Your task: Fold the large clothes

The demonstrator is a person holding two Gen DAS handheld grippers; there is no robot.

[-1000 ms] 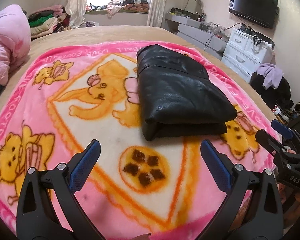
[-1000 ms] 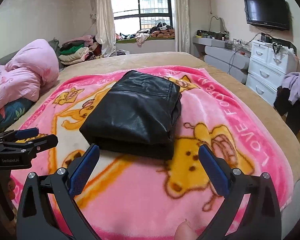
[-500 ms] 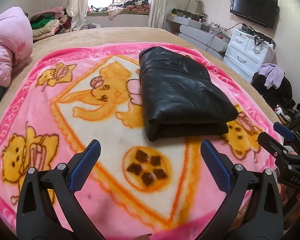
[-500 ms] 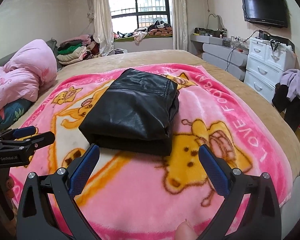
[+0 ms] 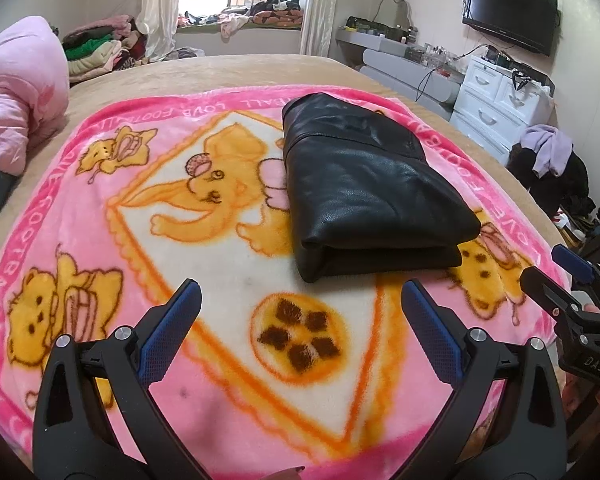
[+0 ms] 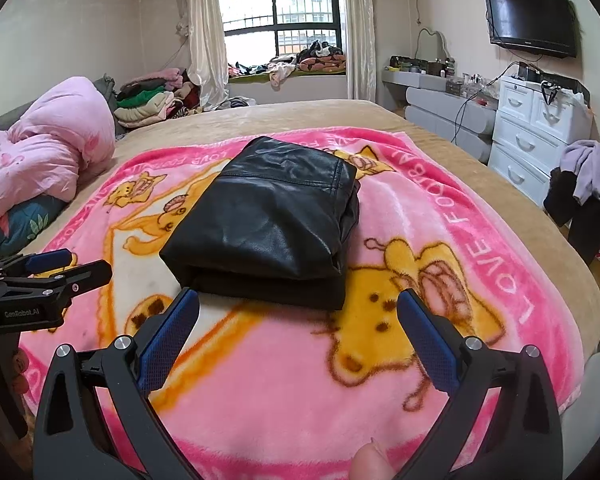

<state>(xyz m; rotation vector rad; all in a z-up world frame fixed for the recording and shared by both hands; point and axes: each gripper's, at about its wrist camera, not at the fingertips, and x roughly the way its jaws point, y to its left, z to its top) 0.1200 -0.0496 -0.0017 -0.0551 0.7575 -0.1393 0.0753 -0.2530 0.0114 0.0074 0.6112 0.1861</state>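
A black leather garment lies folded into a thick rectangle on the pink cartoon blanket covering the bed. My left gripper hovers open over the blanket's near part, a short way in front of the garment's folded edge, holding nothing. My right gripper is open too, just before the garment's near edge, and nothing is between its fingers. Each gripper shows in the other's view: the right one at the right edge, the left one at the left edge.
A pink duvet is bunched at the left of the bed. Stacked clothes sit by the window. White drawers, a wall TV and clothes hanging on a rack stand to the right of the bed.
Both grippers have tilted up slightly and drifted a little; the room shows higher in both views. The folded garment has not moved and both grippers stay open.
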